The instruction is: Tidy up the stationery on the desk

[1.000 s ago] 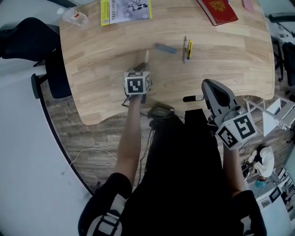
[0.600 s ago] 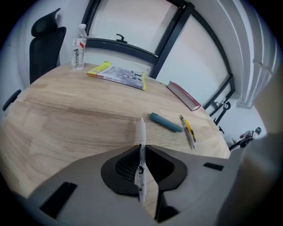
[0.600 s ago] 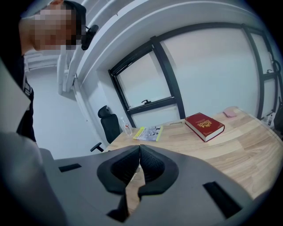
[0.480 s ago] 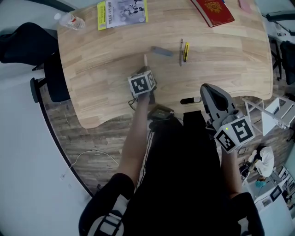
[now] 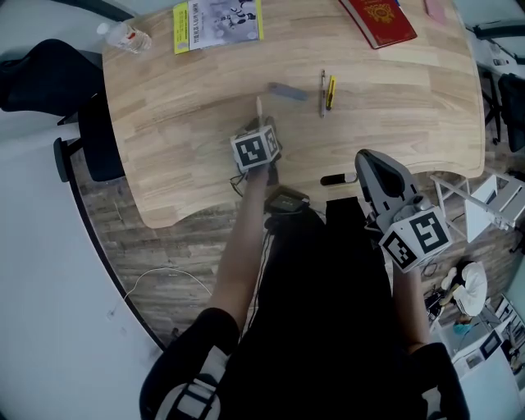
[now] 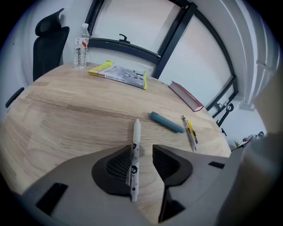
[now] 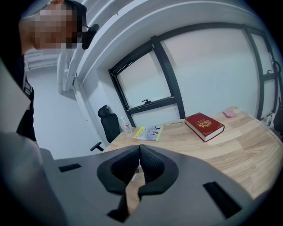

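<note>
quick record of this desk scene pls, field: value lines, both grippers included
surface: light wooden desk
left gripper: open, jaws just been opening; slim white pen lies on the desk between them
right gripper: shut, empty, near the desk's front edge
loose stationery: teal capped pen; yellow and black pen beside thin silver pen
far side: red hardcover book; yellow-edged magazine; clear plastic water bottle

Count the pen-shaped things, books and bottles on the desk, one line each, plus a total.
Pen-shaped things: 4 (white pen, teal marker, grey pen, yellow pen)
Books: 2 (red book, yellow-edged booklet)
Bottles: 1 (water bottle)
Total: 7
</note>
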A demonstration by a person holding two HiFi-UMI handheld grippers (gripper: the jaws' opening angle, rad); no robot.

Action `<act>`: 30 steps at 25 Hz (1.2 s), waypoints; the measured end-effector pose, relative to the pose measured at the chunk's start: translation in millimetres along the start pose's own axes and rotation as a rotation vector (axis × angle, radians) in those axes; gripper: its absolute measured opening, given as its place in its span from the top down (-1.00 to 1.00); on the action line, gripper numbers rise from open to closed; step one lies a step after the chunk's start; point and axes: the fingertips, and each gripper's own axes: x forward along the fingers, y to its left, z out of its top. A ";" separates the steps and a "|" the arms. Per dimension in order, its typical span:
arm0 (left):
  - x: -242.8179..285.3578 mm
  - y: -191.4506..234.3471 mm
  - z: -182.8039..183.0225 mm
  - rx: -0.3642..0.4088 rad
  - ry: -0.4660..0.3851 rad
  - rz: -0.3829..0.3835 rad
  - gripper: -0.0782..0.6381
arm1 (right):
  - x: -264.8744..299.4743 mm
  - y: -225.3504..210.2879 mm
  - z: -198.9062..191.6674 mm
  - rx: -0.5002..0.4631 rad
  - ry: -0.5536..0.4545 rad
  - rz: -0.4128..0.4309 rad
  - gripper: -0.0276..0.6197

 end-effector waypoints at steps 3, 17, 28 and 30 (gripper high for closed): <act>-2.6 1.3 1.3 0.023 -0.005 0.012 0.32 | 0.6 0.7 1.1 -0.004 -0.004 0.000 0.85; -101.7 -26.4 54.5 0.151 -0.219 -0.128 0.56 | 22.3 15.3 8.5 -0.078 -0.016 0.029 0.85; -190.1 -43.8 72.4 0.228 -0.357 -0.315 0.66 | 79.0 11.2 -29.5 -0.253 0.096 0.025 0.84; -202.7 -44.6 70.4 0.243 -0.372 -0.353 0.66 | 99.3 5.4 -47.3 -0.292 0.151 0.026 0.76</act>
